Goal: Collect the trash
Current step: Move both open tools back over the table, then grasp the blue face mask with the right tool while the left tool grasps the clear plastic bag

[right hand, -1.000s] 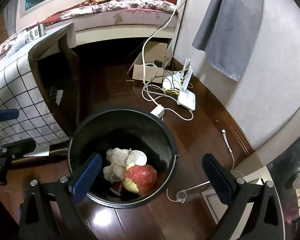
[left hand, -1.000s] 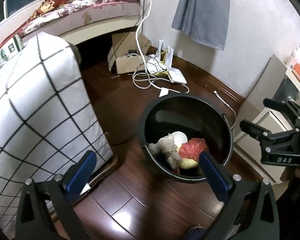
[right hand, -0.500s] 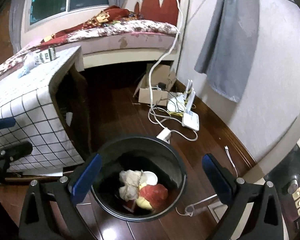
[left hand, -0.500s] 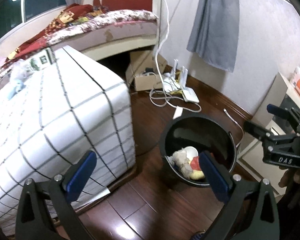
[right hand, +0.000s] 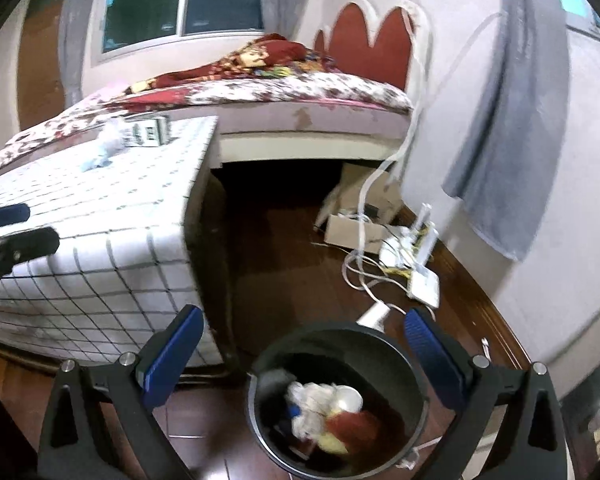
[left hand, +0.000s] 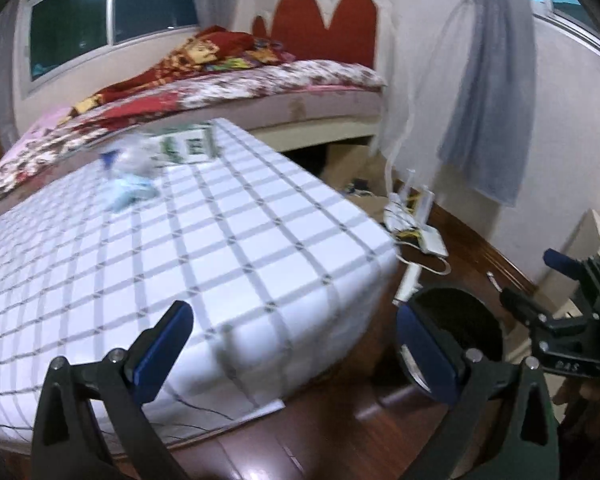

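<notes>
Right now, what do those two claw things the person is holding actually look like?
Both are alike. The left gripper and right gripper each have a black frame of two triangular arms with silver bolts. Their fingers carry ribbed blue pads. In the left wrist view, the right gripper's black body shows pale lettering, too blurred to read. No cables or sleeves show.

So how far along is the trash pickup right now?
Some is done: the black bin already holds crumpled paper and a red wrapper. Nothing is in hand; the left gripper and right gripper are both open and empty. Left to collect: the crumpled blue and clear scraps on the checkered table, beside a small box.
</notes>
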Tool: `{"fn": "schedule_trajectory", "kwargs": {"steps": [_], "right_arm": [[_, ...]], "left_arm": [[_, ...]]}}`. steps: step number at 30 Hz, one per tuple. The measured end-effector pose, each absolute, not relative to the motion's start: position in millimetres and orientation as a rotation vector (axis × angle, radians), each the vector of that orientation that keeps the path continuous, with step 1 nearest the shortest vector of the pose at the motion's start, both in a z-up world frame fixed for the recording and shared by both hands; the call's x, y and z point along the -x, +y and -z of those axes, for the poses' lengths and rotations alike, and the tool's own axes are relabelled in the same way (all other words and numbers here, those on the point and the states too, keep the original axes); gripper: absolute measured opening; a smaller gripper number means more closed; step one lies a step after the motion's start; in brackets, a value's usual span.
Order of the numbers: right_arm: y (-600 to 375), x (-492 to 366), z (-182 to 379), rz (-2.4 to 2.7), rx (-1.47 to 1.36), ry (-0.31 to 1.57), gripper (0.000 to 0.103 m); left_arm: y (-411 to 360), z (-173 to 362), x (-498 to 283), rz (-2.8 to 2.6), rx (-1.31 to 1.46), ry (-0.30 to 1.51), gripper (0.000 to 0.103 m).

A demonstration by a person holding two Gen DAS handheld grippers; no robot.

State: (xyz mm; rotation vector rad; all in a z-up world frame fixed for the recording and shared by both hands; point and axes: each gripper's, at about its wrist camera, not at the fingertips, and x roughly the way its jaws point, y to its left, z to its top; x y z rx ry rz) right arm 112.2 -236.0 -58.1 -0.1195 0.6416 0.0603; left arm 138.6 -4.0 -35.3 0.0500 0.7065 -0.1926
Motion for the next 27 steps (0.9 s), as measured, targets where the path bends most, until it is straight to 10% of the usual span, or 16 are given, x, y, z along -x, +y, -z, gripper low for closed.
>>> {"fn": "schedule_trajectory", "kwargs": {"steps": [23,27], "right_arm": [[13.5,-275.5,9.6,-0.519,0.212,0.637,0.101],[55.5,-320.2,28.4,-0.563,0.226,0.71,0.084]], "left_arm": [[205.7,43.4,-207.0,-0.174,0.094,0.747,0.102],[227.0,48.5,-219.7,-0.211,0.153,0.758,0.102]]}}
